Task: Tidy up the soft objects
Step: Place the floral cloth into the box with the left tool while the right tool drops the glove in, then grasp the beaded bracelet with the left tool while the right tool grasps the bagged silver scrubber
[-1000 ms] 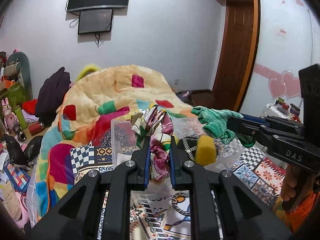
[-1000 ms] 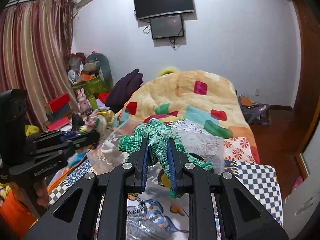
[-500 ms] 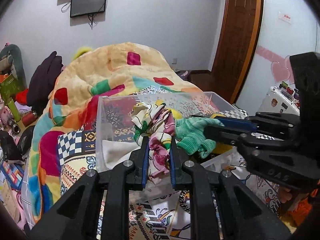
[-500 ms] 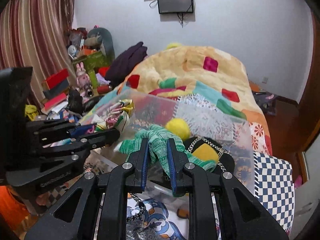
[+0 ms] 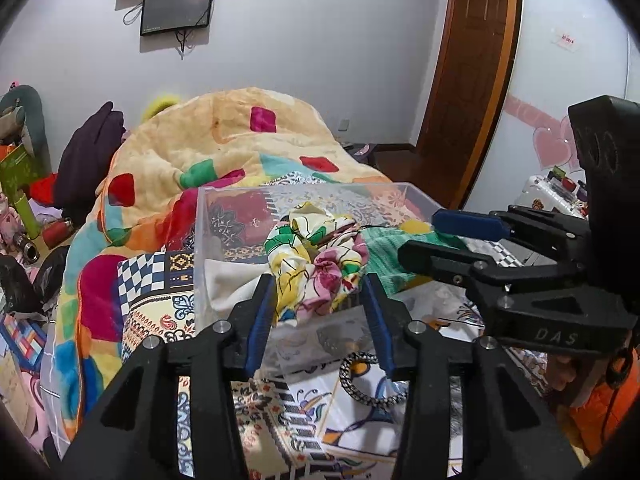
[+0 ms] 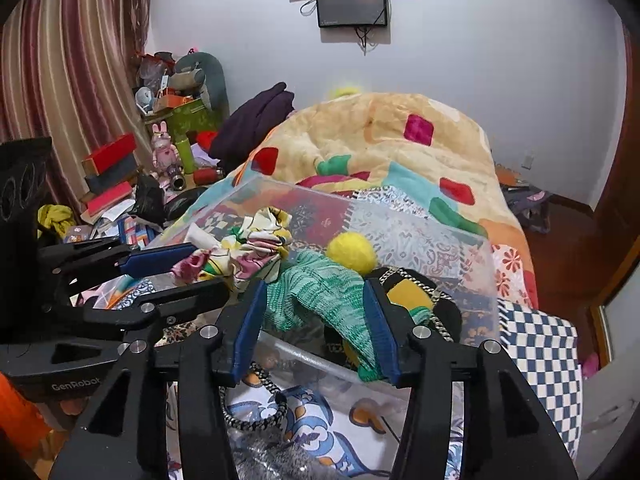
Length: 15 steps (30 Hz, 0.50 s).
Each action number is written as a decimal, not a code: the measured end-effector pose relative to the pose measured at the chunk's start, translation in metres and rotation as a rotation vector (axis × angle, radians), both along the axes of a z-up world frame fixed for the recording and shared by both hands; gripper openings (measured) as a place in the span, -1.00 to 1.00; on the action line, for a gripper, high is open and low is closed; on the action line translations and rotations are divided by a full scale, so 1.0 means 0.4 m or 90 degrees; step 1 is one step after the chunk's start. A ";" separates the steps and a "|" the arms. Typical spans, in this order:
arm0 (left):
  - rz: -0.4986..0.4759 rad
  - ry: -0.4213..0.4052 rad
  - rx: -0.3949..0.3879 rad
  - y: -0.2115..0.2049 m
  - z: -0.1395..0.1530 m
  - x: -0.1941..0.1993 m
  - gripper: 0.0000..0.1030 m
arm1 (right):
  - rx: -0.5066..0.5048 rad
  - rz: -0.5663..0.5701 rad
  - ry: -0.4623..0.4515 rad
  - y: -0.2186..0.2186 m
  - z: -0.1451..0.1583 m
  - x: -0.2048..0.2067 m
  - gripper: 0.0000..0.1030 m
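A clear plastic bin (image 5: 208, 240) (image 6: 472, 276) stands on the bed. A floral cloth (image 5: 316, 264) (image 6: 240, 252) lies in its left part, partly over the near rim. A green knitted glove (image 6: 320, 292) (image 5: 384, 248) lies beside it, draped over the near rim. A yellow ball (image 6: 351, 254) and a yellow sponge (image 6: 408, 294) are also in the bin. My left gripper (image 5: 320, 320) is open just in front of the floral cloth. My right gripper (image 6: 316, 324) is open around the glove without gripping it.
A patchwork blanket (image 5: 224, 148) is heaped behind the bin. A braided ring (image 5: 372, 380) lies on the patterned sheet in front of the bin. Boxes, toys and clutter (image 6: 120, 184) crowd the floor at the left. A wooden door (image 5: 472, 60) is at the right.
Both grippers lowered their cloths into the bin and opened, letting go of the floral cloth and the green glove, which now rest in the bin.
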<state>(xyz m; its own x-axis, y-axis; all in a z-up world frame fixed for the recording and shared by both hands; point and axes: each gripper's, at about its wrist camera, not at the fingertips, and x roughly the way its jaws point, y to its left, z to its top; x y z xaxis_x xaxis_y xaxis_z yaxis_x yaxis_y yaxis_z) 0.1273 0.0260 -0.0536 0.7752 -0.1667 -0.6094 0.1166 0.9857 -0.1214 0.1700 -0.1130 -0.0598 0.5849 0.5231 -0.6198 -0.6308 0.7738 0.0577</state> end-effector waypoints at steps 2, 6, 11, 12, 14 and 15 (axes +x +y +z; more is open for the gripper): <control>0.002 -0.014 -0.001 0.001 0.014 -0.023 0.05 | 0.003 -0.008 -0.014 -0.011 0.015 -0.012 0.21; 0.003 -0.035 -0.002 -0.001 0.037 -0.070 0.28 | 0.012 -0.016 -0.036 -0.038 0.038 -0.045 0.49; 0.010 -0.036 0.003 -0.009 0.033 -0.114 0.63 | 0.015 -0.023 -0.028 -0.066 0.030 -0.085 0.74; 0.009 -0.032 0.005 -0.011 0.030 -0.120 0.67 | 0.017 -0.023 -0.019 -0.071 0.021 -0.092 0.76; 0.012 -0.022 0.008 -0.014 0.016 -0.135 0.75 | 0.017 -0.019 0.004 -0.076 0.000 -0.099 0.76; 0.013 -0.017 0.007 -0.014 0.009 -0.139 0.76 | 0.014 -0.017 0.016 -0.077 -0.012 -0.103 0.76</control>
<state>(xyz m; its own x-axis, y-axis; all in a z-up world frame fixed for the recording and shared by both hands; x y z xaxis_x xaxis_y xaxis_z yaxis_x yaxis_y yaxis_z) 0.0716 0.0203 -0.0502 0.7941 -0.1437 -0.5905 0.0990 0.9892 -0.1076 0.1287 -0.1436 -0.0648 0.5833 0.5216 -0.6226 -0.6087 0.7883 0.0901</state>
